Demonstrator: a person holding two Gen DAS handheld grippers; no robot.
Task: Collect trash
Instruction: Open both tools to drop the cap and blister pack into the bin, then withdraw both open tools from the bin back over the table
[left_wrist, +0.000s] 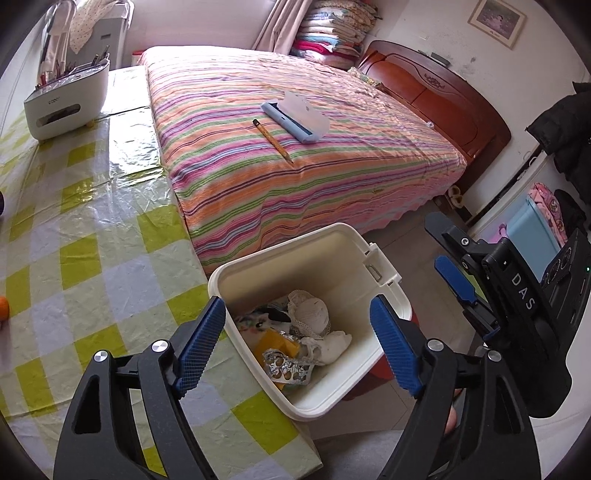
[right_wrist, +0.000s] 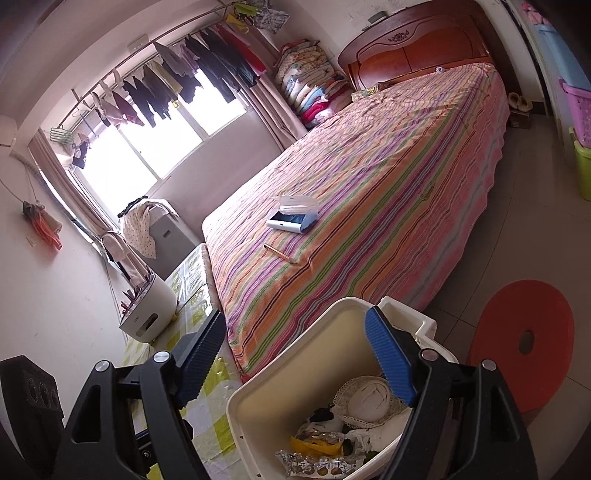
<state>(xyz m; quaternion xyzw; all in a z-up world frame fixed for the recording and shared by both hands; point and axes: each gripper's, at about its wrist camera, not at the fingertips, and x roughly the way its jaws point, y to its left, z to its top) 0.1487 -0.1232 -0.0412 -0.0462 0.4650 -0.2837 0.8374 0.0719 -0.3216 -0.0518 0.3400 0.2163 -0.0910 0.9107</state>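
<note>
Both the left gripper (left_wrist: 297, 345) and right gripper (right_wrist: 295, 360) hang wide open, fingers empty, above the white bin (left_wrist: 236, 275), which holds wrappers (left_wrist: 290, 369) and sits between the checked surface (left_wrist: 92, 236) edge and the bed (left_wrist: 295, 177).

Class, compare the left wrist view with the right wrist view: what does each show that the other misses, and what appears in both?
Only the left wrist view shows the framed picture on the wall, an orange on the checked tablecloth, and the open right gripper from outside. Only the right wrist view shows the window, the clothes rail and the red stool. Both show the white bin holding wrappers, the striped bed, the pencil and the pencil case.
</note>
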